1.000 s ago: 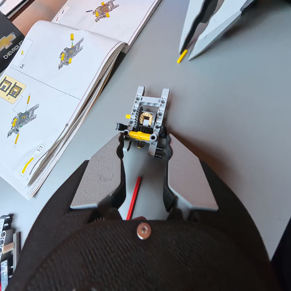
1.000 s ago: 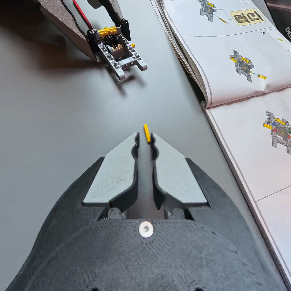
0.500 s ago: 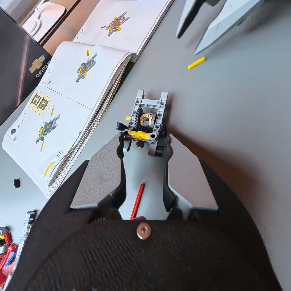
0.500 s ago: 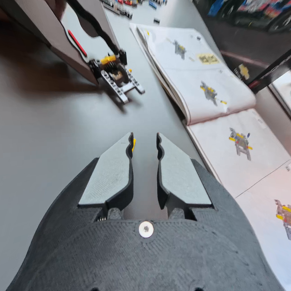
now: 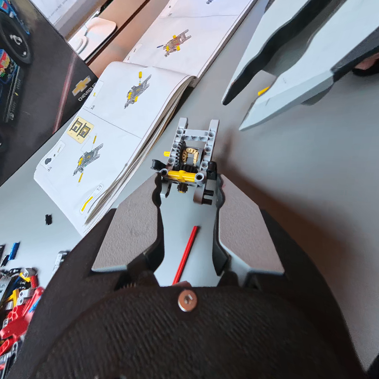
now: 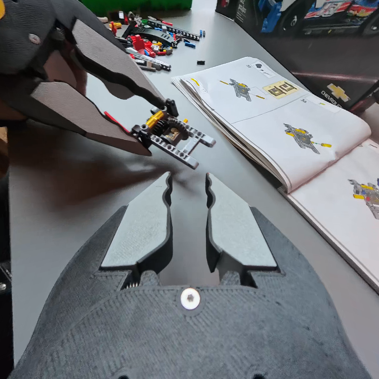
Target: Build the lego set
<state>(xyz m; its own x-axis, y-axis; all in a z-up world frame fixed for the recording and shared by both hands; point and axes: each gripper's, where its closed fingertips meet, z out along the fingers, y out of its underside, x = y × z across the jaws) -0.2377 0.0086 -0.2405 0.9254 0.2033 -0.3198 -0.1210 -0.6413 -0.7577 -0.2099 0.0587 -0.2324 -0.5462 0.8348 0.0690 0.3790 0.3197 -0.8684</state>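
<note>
My left gripper point(image 5: 188, 181) is shut on one end of a grey lego frame point(image 5: 194, 143) with black gears, a tan gear and a yellow axle connector. In the right wrist view the left gripper point(image 6: 154, 127) holds the frame point(image 6: 176, 141) tilted a little above the grey table. My right gripper point(image 6: 188, 176) is open and empty, just short of the frame's free end. It also shows in the left wrist view point(image 5: 233, 115), where a small yellow axle point(image 5: 263, 90) shows in the gap between its fingers. That axle is hidden in the right wrist view.
An open instruction booklet point(image 6: 287, 127) lies right of the frame; it also shows in the left wrist view point(image 5: 114, 143). A black set box point(image 6: 328, 51) stands behind it. A pile of loose pieces point(image 6: 151, 45) lies at the far end. A small black piece point(image 5: 48, 219) lies alone.
My right gripper opened and let go of the yellow axle, then rose and tilted up toward the frame. My left gripper kept its hold and lifted the frame slightly.
</note>
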